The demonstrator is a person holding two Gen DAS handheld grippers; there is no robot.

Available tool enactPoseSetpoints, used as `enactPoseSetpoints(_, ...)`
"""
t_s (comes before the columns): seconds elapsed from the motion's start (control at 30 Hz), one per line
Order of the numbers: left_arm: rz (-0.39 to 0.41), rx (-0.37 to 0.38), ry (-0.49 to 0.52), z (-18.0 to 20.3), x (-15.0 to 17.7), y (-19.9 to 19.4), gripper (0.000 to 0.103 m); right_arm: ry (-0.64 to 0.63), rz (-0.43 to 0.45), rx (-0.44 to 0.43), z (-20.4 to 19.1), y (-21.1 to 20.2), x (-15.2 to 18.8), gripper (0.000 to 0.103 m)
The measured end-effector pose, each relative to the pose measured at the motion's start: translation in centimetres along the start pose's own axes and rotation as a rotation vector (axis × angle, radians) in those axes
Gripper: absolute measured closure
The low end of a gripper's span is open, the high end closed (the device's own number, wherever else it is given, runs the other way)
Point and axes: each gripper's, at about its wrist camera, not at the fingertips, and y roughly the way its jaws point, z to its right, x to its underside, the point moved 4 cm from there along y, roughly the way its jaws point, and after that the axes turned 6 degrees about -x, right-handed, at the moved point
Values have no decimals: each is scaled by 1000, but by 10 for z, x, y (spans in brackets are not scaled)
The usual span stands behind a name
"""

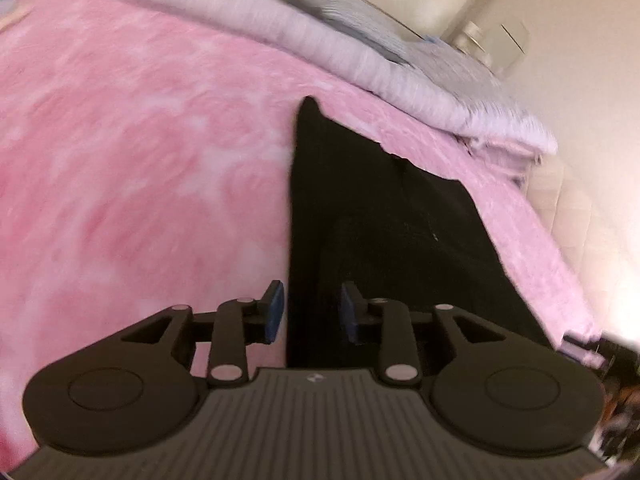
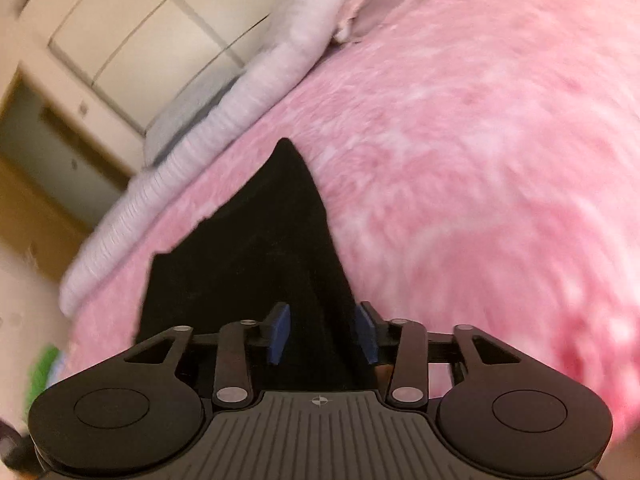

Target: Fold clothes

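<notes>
Pink fleece covers the bed [image 1: 140, 168] under both of my tools, mottled light and dark and blurred in both views.

My left gripper [image 1: 311, 310] has its jaws standing apart, the blue pads [image 1: 275, 312] with a clear gap between them. The black garment [image 1: 384, 240] lies flat on the pink blanket, and its long left edge runs straight up through that gap: one pad sits over the pink, the other over the black cloth. I cannot tell whether either pad touches the fabric.

My right gripper [image 2: 323, 334] is likewise spread, its jaws apart with dark cloth showing between them. Here the black garment [image 2: 256, 248] narrows away from me to a point, and its right edge passes just inside my right-hand pad.

Beyond the far tip of the garment, a pale lilac ribbed blanket [image 1: 320, 44] is bunched along the far edge of the bed, with a grey pillow [image 1: 340, 4] lying on it. Past that stands a cream wardrobe [image 2: 132, 28] with panelled doors.
</notes>
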Motion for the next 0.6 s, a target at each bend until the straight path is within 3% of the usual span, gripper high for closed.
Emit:
enactPoseSetpoints(0.17, -83, 166, -417, -19, 54, -19, 60, 287, -15, -82, 24, -34, 47, 39)
enactPoseSetpoints(0.3, -107, 195, -580, -19, 70, 6, 60, 424, -2, -98, 35, -28, 65, 38)
enactPoseSetpoints(0.5, -30, 163, -690, -25, 70, 32, 62, 476, 43, -114, 32, -15, 58, 36)
enactPoseSetpoints(0.57, -10, 156, -638, -20, 68, 35, 67, 471, 37, -124, 29, -8, 57, 36)
enactPoseSetpoints(0.6, -6, 145, -576, -15, 66, 35, 78, 461, 33, -127, 27, -4, 57, 36)
